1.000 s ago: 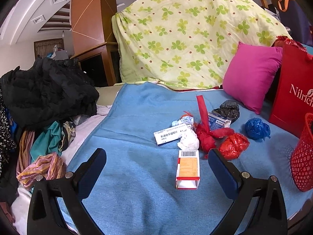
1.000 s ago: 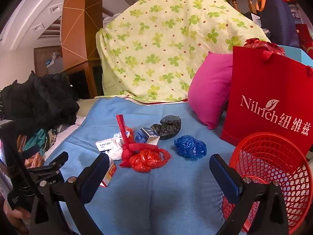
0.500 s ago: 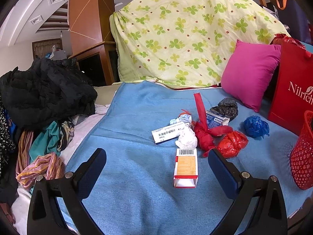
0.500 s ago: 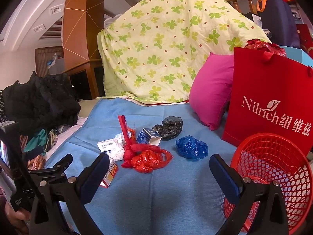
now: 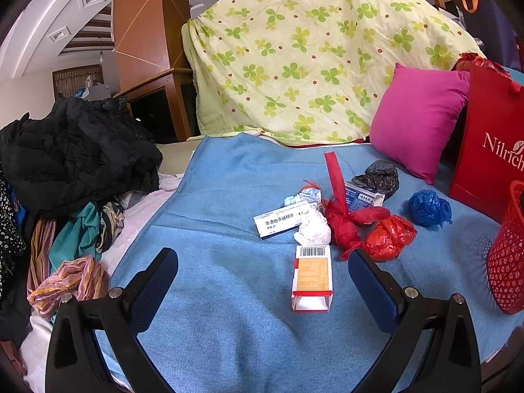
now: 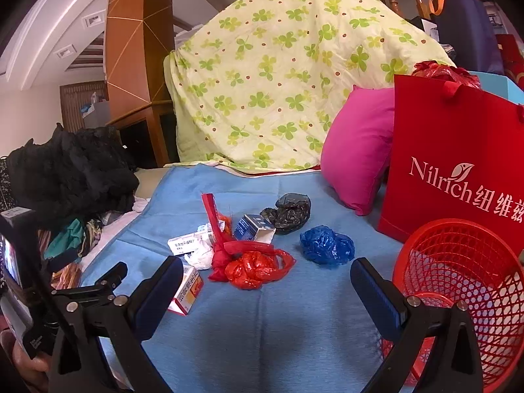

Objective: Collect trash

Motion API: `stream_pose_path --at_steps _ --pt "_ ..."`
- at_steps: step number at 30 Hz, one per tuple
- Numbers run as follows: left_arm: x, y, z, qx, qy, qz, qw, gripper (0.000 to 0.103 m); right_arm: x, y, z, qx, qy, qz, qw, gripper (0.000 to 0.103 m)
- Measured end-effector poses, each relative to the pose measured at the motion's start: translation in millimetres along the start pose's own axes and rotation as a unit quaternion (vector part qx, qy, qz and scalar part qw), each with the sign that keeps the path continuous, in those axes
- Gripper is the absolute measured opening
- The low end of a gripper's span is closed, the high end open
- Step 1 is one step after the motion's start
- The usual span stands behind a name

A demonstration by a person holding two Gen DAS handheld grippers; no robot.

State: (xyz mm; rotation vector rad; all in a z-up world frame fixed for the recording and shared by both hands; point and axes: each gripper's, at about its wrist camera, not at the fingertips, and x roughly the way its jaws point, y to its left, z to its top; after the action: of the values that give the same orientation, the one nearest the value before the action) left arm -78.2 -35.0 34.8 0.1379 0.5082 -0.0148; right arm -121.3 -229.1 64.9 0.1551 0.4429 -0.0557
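Note:
Trash lies in a cluster on the blue blanket (image 5: 213, 196). An orange and white carton (image 5: 312, 276) is nearest, between the fingers of my open left gripper (image 5: 262, 281) but untouched. Behind it lie a white medicine box (image 5: 281, 224), a crumpled tissue (image 5: 312, 229), red plastic bags (image 5: 388, 237), a blue box (image 5: 360, 196), a black bag (image 5: 380, 177) and a blue bag (image 5: 429, 208). My right gripper (image 6: 267, 283) is open and empty, a little short of the red bags (image 6: 253, 267) and blue bag (image 6: 327, 245). A red mesh basket (image 6: 458, 291) stands at its right.
A red paper bag (image 6: 458, 177) and pink pillow (image 6: 357, 170) stand behind the basket. A clover-print quilt (image 5: 311, 59) rises at the back. Dark and coloured clothes (image 5: 72, 157) pile up at the left. A hand (image 6: 23, 360) holds the left gripper's handle.
Both views have shifted slightly; the trash sits a touch further left in the left wrist view. Neither gripper's fingers have changed.

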Motion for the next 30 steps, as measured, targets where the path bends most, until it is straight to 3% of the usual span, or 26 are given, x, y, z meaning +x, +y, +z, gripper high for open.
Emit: stream_pose_path --at_steps 11,18,22,25,27,29,30 --pt "1.2 10.9 -3.3 0.001 0.001 0.002 1.0 0.103 6.4 6.2 -3.0 0.007 0.002 0.016 1.0 0.103" --pt "7.6 42.0 -1.9 -0.027 0.002 -0.006 0.9996 0.103 40.2 9.3 -2.3 0.032 0.03 0.04 0.998 0.103" --pt "26.8 43.3 -4.4 -0.021 0.027 -0.047 0.9983 0.103 81.0 5.7 -2.2 0.056 0.078 0.059 0.994 0.103" --pt "51.2 39.9 -7.1 -0.028 0.072 -0.086 0.9933 0.103 120.1 -2.4 -7.7 0.078 0.129 0.062 0.987 0.103" --pt "64.7 36.3 -9.0 -0.039 0.095 -0.097 0.99 0.103 149.4 -10.9 -11.6 0.105 0.161 0.07 0.979 0.099" --pt "77.0 29.6 -10.2 -0.043 0.113 -0.099 0.9878 0.103 173.0 -20.0 -17.2 0.137 0.187 0.077 0.97 0.087" --pt "83.4 25.6 -10.6 -0.044 0.122 -0.103 0.9862 0.103 185.2 -23.7 -20.3 0.154 0.199 0.079 0.965 0.086"
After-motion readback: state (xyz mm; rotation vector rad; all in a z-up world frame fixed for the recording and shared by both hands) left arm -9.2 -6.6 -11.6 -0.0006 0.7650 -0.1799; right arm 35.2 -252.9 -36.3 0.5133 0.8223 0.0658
